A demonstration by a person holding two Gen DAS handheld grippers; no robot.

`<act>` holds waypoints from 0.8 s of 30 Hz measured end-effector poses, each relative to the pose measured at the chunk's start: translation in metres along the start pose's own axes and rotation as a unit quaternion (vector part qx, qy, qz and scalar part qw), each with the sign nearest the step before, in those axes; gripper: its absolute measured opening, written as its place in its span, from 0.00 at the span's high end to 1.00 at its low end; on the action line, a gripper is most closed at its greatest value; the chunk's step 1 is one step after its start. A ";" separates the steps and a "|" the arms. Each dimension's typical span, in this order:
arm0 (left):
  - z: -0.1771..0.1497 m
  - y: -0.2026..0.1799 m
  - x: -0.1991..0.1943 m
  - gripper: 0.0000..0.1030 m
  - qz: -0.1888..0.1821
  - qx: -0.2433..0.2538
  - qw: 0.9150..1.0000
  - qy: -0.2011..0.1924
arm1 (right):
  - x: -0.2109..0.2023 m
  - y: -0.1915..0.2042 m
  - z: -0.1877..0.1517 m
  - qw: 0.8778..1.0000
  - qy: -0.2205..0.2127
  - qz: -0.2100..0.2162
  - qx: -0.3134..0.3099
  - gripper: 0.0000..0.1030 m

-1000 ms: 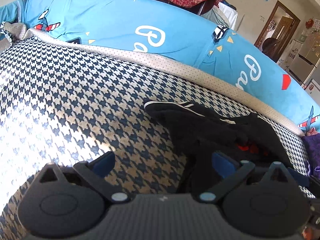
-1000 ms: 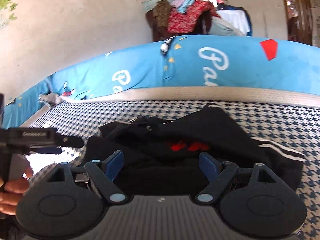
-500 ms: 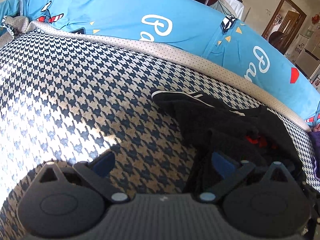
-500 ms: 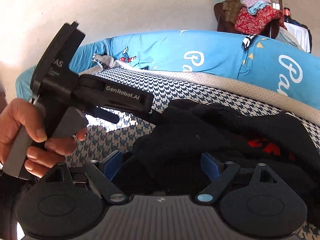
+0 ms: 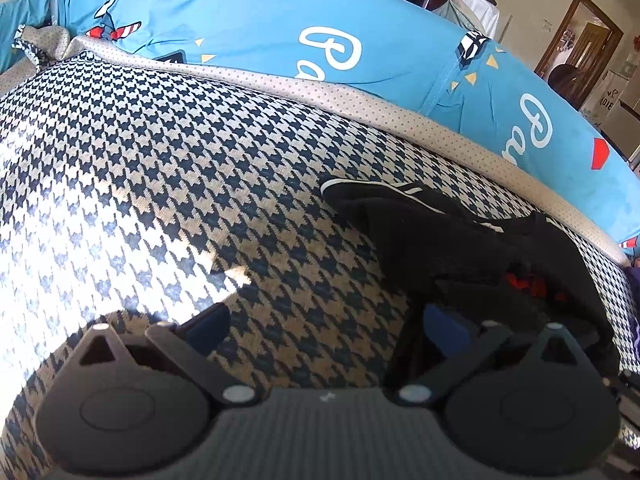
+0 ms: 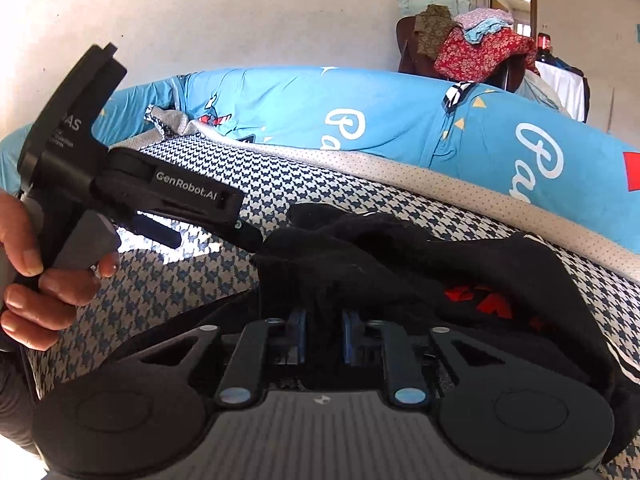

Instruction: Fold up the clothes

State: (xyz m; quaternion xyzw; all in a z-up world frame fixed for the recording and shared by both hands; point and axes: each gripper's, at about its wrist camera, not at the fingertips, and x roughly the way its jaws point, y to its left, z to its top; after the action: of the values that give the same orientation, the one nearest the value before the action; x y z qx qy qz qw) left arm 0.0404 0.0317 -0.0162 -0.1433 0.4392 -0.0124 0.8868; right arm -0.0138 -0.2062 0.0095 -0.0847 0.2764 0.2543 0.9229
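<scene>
Black garment [image 6: 400,256] now bunches between the right gripper [image 6: 322,334], freshly clamped; left gripper [image 5: 324,328] gapes beside it, ready for folding

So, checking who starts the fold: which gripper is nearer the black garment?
Right. The right gripper is shut on the black garment; the left gripper hangs open at its edge.
</scene>
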 end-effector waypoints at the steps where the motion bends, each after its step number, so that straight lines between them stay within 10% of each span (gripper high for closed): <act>1: -0.002 -0.001 0.000 0.00 0.001 0.005 1.000 0.002 | -0.004 -0.003 0.001 1.000 -0.003 -0.001 0.004 0.86; 14: -0.052 -0.003 -0.013 0.00 -0.015 0.006 1.000 0.011 | -0.084 -0.020 -0.021 0.996 -0.038 -0.061 0.062 0.87; 24: -0.092 -0.013 -0.026 0.00 0.011 0.047 0.999 0.002 | -0.069 0.011 -0.038 0.998 -0.001 -0.035 0.052 0.43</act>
State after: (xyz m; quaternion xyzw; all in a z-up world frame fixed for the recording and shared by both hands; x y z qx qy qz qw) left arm -0.0467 0.0009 -0.0452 -0.0966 0.4415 -0.0232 0.8917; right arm -0.0872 -0.2376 0.0158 -0.0463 0.2850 0.2070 0.9348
